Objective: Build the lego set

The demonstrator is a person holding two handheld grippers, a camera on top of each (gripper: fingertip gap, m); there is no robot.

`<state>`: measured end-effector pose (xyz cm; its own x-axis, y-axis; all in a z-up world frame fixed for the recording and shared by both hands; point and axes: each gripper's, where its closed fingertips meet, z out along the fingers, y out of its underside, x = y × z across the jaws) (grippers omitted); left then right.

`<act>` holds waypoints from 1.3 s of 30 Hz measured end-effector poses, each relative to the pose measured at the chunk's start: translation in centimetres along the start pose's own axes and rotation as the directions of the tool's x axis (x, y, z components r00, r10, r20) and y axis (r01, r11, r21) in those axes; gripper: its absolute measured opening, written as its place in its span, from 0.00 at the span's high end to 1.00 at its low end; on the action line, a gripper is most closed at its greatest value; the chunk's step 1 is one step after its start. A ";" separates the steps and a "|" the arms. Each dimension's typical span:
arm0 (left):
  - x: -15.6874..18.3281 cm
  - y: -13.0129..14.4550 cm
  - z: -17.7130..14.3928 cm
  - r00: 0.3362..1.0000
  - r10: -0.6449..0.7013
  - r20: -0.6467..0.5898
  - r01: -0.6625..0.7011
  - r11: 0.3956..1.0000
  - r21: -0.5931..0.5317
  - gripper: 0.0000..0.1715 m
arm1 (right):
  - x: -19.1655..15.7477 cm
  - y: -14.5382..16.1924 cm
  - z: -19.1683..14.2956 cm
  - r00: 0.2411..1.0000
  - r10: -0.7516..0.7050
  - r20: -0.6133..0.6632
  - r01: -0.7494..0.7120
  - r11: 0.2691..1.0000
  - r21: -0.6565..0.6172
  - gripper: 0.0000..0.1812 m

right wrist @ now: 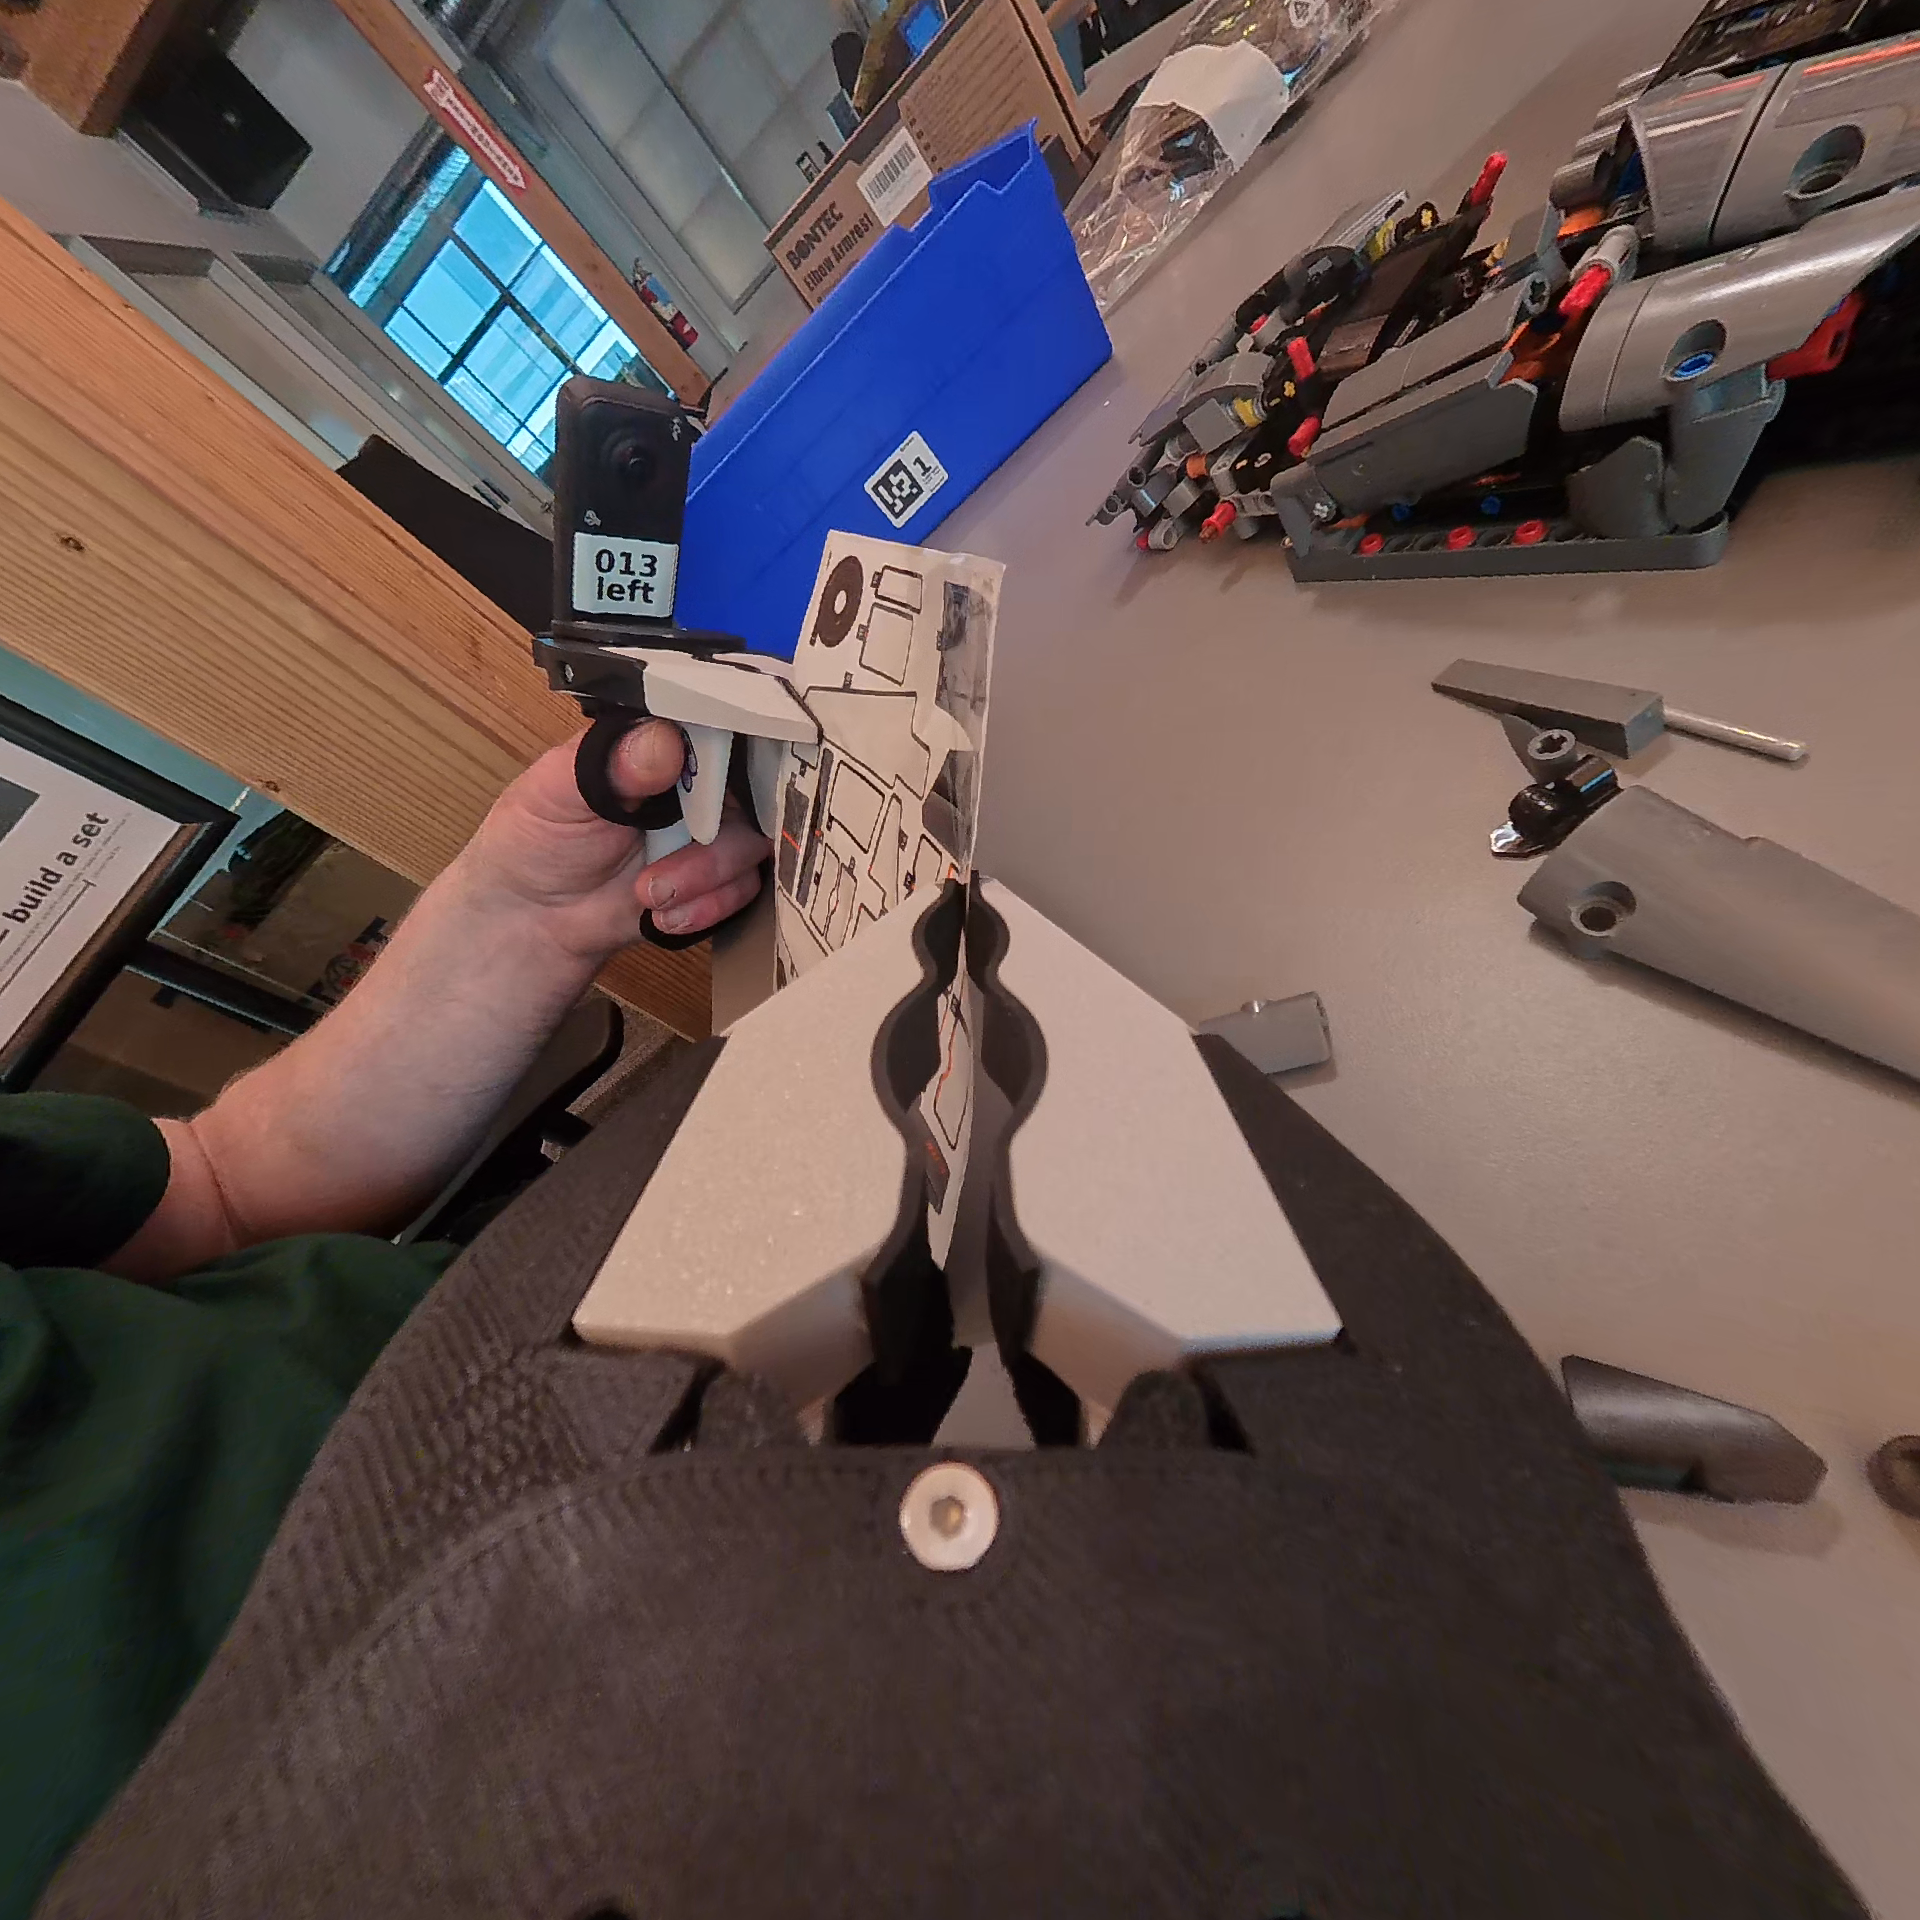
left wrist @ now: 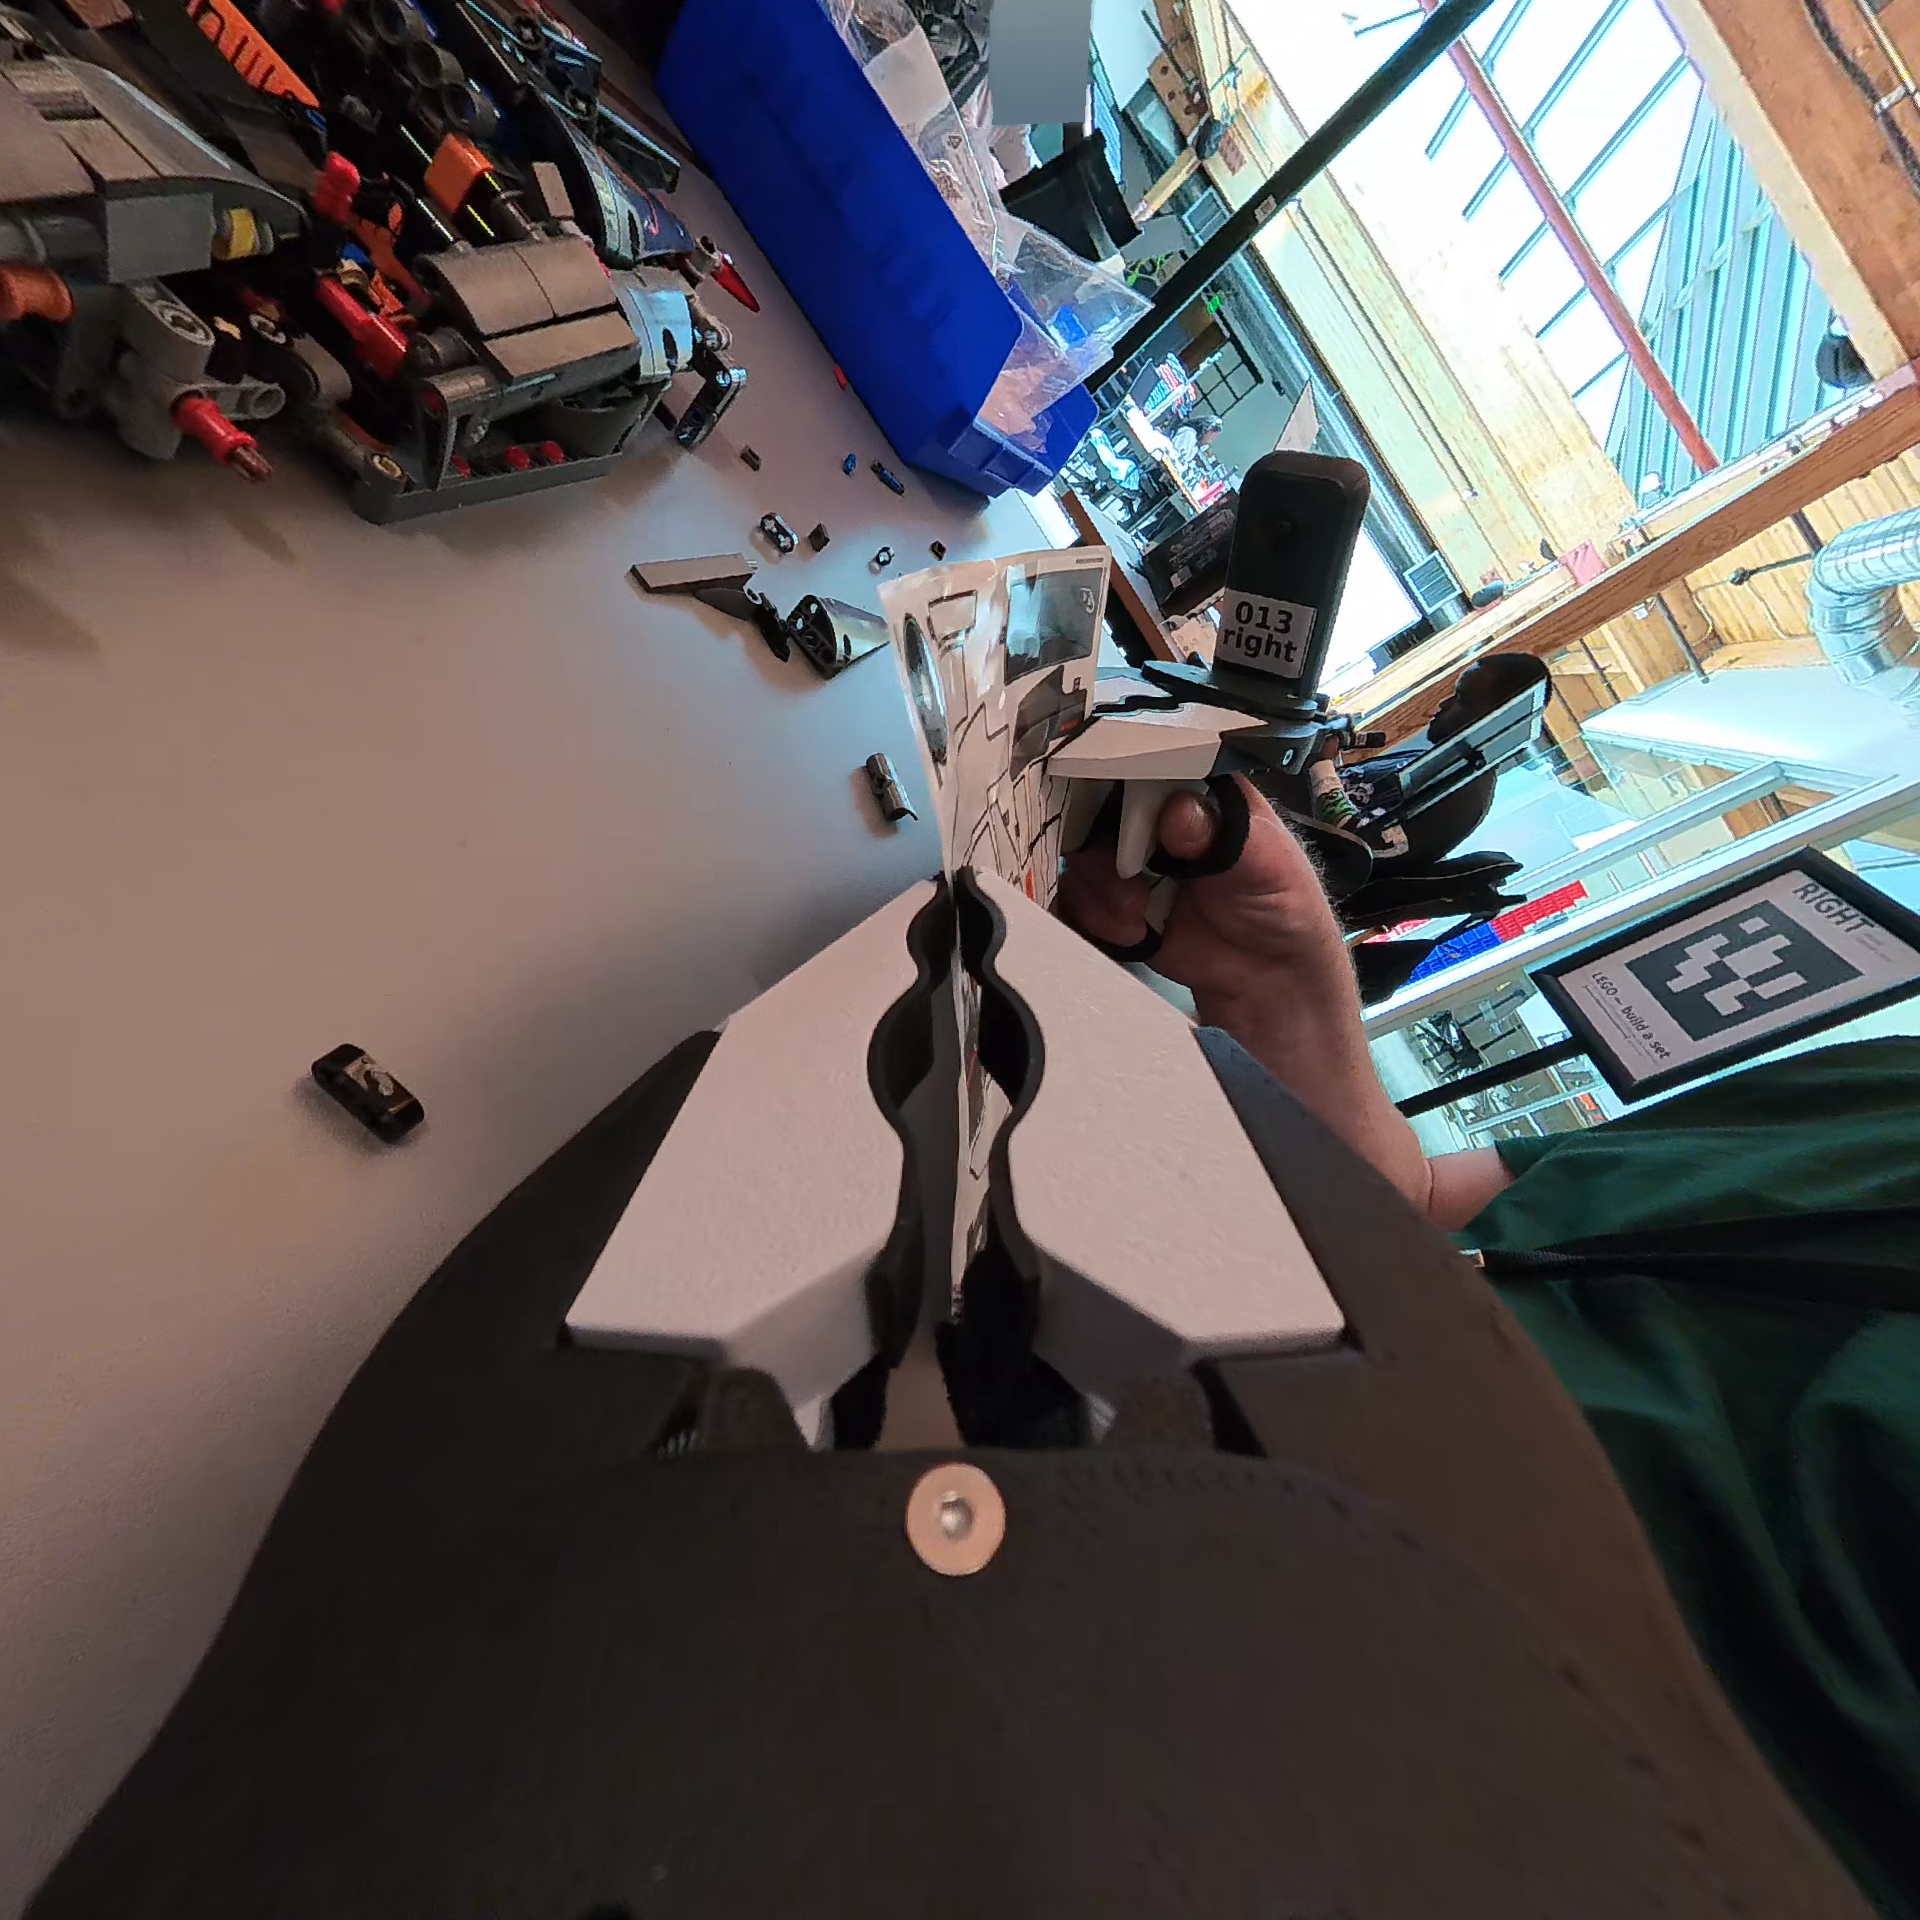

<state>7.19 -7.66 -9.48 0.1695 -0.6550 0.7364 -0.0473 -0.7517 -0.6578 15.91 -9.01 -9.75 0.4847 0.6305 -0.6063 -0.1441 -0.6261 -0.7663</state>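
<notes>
Hiding most of its own lower half between the two pairs of jaws, a printed sticker sheet (left wrist: 992,707) is being held upright above the grey surface (left wrist: 364,831); its small outlines are showing, but what they depict is hard to make out. The left gripper (left wrist: 956,883) is pinching the sheet's lower edge with its jaws closed on it, and the right gripper (right wrist: 964,888) is clamping the same sheet likewise, so each tool is appearing in the other's view from the side. A bare hand (right wrist: 613,842) is wrapping the left tool's handle, one finger through its black ring, with a green sleeve cut off at the frame edge. Another hand (left wrist: 1226,914) is gripping the right tool the same way.

A blue bin (right wrist: 914,416) is sitting on the surface beyond the sheet, with clear plastic bags (left wrist: 997,208) spilling over its rim; their contents cannot be told. The partly built grey lego model (right wrist: 1538,384) is standing well apart from the sheet, with loose grey pieces (right wrist: 1704,894) lying nearer.
</notes>
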 end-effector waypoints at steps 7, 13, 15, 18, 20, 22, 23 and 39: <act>-0.2 0.0 0.0 1.000 0.001 0.013 -0.001 1.000 -0.001 1.00 | 0.0 0.0 0.0 1.000 0.000 0.003 0.000 1.000 0.001 1.00; -0.7 0.2 0.2 0.998 0.008 0.058 -0.007 1.000 -0.013 1.00 | 0.3 0.3 0.2 0.999 -0.021 -0.033 0.020 1.000 -0.021 1.00; -1.2 0.4 0.3 0.995 0.022 0.094 -0.019 0.999 -0.035 1.00 | 0.7 0.6 0.3 0.996 -0.050 -0.071 0.046 0.998 -0.050 1.00; -1.8 0.8 0.5 0.988 0.050 0.144 -0.041 0.997 -0.067 1.00 | 0.9 0.9 0.5 0.993 -0.067 -0.098 0.060 0.995 -0.077 1.00; -2.0 0.9 0.6 0.985 0.062 0.161 -0.050 0.995 -0.082 1.00 | 1.1 1.1 0.6 0.991 -0.076 -0.110 0.066 0.994 -0.092 1.00; -2.2 1.0 0.7 0.982 0.070 0.175 -0.055 0.994 -0.091 1.00 | 1.0 1.1 0.6 0.992 -0.074 -0.106 0.064 0.993 -0.095 1.00; -2.2 1.1 0.7 0.981 0.075 0.179 -0.058 0.994 -0.097 1.00 | 1.0 1.1 0.6 0.992 -0.070 -0.101 0.061 0.994 -0.094 1.00; -2.7 -5.3 -1.2 0.814 0.391 0.430 -0.387 0.916 -0.102 0.79 | 1.2 1.6 0.4 0.991 -0.083 -0.109 0.068 0.989 -0.132 1.00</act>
<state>5.83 -1.96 -7.82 0.5423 -0.7943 0.2737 -0.2092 -0.4432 -0.8717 15.91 -9.06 -11.86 0.5861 0.6264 -0.5139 0.0043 -0.6367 -0.7711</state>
